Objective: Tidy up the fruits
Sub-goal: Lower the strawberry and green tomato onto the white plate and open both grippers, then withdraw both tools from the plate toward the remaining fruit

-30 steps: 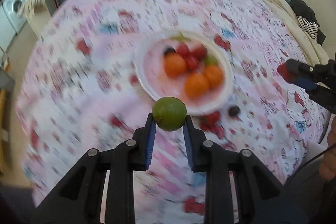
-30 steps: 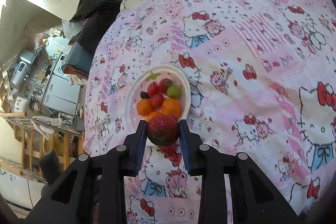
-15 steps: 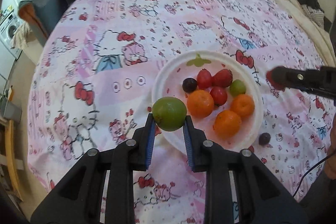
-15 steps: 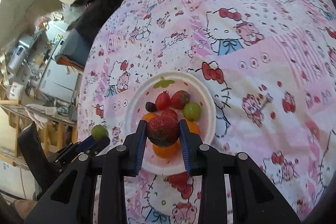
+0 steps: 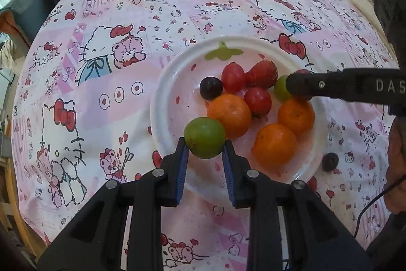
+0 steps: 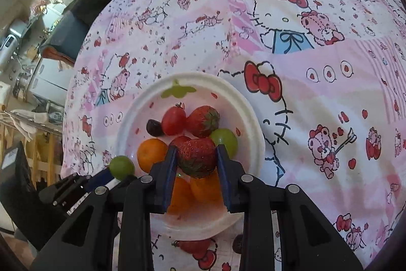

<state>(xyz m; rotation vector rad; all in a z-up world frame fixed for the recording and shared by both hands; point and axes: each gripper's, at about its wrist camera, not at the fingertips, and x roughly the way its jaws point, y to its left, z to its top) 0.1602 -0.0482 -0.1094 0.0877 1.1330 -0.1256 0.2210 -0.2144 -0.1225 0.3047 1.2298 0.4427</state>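
plate (image 5: 165, 83) already holds eight fruits; left gripper (image 5: 204, 151) fingers clamp lime (image 5: 204, 137), right gripper (image 6: 196, 159) fingers clamp strawberry (image 6: 196, 156), both unreleased; dark grape (image 5: 330, 161) left on bedspread (image 5: 101, 68).

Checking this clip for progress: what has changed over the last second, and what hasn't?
Both grippers have closed in on the white plate, which now looms larger in both wrist views. The left gripper still clamps the green lime, now over the plate's near rim; the right gripper still clamps the strawberry, now over the fruit pile. Nothing was released. The fruit on the plate and the dark grape beside it stayed put.
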